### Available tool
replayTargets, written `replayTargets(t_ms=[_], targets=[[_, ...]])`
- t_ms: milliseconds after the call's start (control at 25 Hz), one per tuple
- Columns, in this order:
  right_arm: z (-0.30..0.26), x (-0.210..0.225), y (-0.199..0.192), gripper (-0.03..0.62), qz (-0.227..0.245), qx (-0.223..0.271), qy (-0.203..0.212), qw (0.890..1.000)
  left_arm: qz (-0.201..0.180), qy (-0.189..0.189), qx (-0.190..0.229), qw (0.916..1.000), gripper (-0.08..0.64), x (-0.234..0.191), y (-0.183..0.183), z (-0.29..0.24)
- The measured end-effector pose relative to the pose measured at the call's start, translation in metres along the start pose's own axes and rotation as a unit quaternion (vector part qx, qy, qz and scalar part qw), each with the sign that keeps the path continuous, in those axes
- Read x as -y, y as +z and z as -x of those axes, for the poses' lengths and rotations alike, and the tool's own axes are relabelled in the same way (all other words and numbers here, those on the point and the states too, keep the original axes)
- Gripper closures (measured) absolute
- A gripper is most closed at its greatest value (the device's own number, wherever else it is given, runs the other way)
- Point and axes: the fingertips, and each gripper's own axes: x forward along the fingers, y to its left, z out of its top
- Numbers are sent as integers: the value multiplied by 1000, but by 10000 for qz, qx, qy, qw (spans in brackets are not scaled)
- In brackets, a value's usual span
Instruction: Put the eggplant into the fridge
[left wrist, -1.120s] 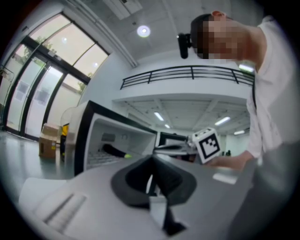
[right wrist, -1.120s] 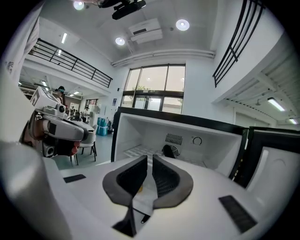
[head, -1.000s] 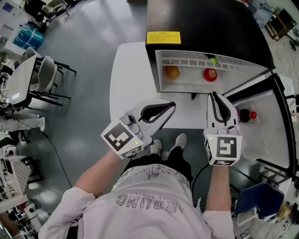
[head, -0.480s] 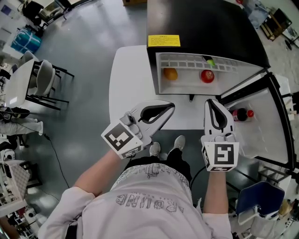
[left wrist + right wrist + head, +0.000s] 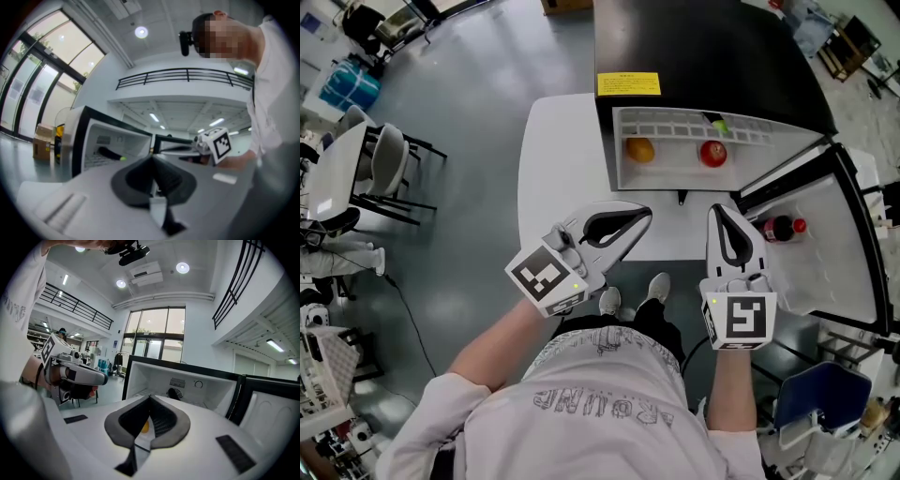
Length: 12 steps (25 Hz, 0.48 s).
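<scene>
The eggplant (image 5: 110, 153) lies dark and long inside the open fridge (image 5: 694, 56), its green stem end (image 5: 722, 125) just showing at the back of the white shelf (image 5: 675, 171). Both grippers hover over the white table (image 5: 558, 159) in front of the fridge. My left gripper (image 5: 645, 215) is shut and empty, pointing toward the fridge opening. My right gripper (image 5: 719, 208) is shut too, with nothing between its jaws, just before the shelf's front edge. In the left gripper view the jaws (image 5: 152, 158) meet; the right gripper view shows its jaws (image 5: 150, 397) closed the same way.
An orange (image 5: 639, 150) and a red apple (image 5: 712, 153) sit on the fridge shelf. The fridge door (image 5: 844, 253) stands open at the right, holding a red-capped bottle (image 5: 778, 228). Chairs and a table (image 5: 384, 150) stand at the far left. The person's feet (image 5: 637, 291) are below the table edge.
The right gripper's jaws have closed and it has drawn back a little from the fridge shelf toward the person. The left gripper has stayed put.
</scene>
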Motion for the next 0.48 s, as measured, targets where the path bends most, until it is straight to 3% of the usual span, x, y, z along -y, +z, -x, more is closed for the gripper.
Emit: replayTargets(t_ms=[480], targets=[[5, -3, -14, 588, -33, -205, 143, 9997, -4, 21, -14, 10000, 552, -3, -2, 0]])
